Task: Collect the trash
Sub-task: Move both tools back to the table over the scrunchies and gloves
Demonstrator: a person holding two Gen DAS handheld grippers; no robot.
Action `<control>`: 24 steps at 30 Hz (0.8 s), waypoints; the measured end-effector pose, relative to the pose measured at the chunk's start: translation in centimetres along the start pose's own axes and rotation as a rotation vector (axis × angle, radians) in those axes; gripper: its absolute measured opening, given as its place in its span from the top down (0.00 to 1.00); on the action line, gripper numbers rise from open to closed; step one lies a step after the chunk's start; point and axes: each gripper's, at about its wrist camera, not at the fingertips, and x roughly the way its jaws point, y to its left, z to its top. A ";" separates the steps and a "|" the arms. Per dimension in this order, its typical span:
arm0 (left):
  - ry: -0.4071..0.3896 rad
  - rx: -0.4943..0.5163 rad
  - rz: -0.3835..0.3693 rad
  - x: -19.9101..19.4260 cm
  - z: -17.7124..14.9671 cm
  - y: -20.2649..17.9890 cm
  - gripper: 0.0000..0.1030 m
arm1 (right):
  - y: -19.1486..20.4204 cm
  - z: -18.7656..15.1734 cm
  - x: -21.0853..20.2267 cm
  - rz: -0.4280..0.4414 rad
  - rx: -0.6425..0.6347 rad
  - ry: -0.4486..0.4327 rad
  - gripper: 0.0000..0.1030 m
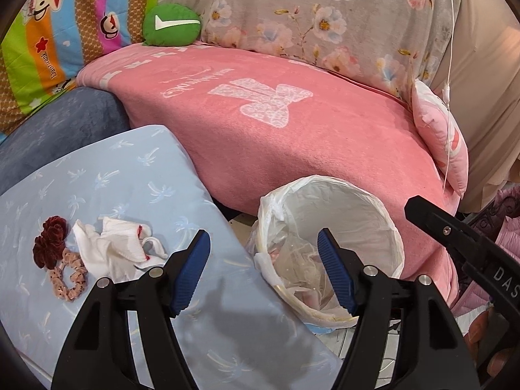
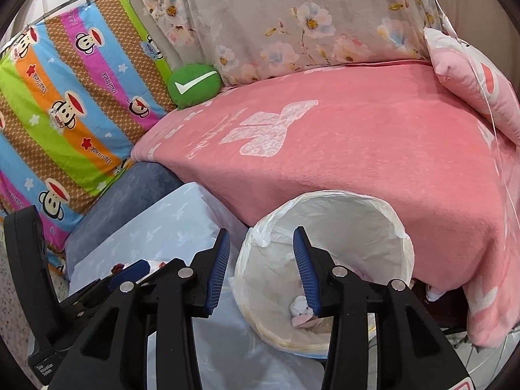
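Observation:
A white trash bin [image 1: 357, 201] lined with a plastic bag stands between a light blue pillow [image 1: 130, 175] and the pink blanket; crumpled wrappers lie inside. A crumpled white tissue [image 1: 113, 243] with red spots lies on the pillow, left of my left gripper [image 1: 263, 273], which is open and empty over the bin's left rim. In the right wrist view my right gripper [image 2: 260, 269] is open and empty above the bin [image 2: 341, 214]; a small white-pink wad [image 2: 300, 312] lies inside it.
Two hair scrunchies, dark red [image 1: 50, 240] and dotted pink [image 1: 70, 279], lie beside the tissue. A pink blanket [image 1: 292, 104] covers the bed, with a green cushion [image 1: 172, 24], a pink pillow [image 1: 442, 143] and a striped monkey quilt [image 2: 65, 104] around it.

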 end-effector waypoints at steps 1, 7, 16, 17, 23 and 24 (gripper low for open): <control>0.000 -0.003 0.002 -0.1 0.0 0.1 0.36 | 0.2 -0.1 0.0 0.001 -0.004 0.003 0.61; 0.002 -0.029 0.014 -0.6 -0.6 1.2 0.36 | 1.5 -0.7 -0.1 0.020 -0.025 0.019 0.61; 0.011 -0.082 0.058 -2.0 -2.2 3.9 0.36 | 4.7 -2.5 -0.2 0.067 -0.072 0.062 0.61; 0.012 -0.089 0.064 -2.2 -2.5 4.3 0.36 | 5.2 -2.9 -0.1 0.073 -0.079 0.070 0.61; 0.020 -0.141 0.108 -3.3 -3.8 7.1 0.36 | 8.2 -4.5 0.1 0.106 -0.127 0.105 0.61; 0.019 -0.152 0.116 -3.5 -4.0 7.6 0.36 | 8.7 -4.7 0.1 0.111 -0.136 0.109 0.61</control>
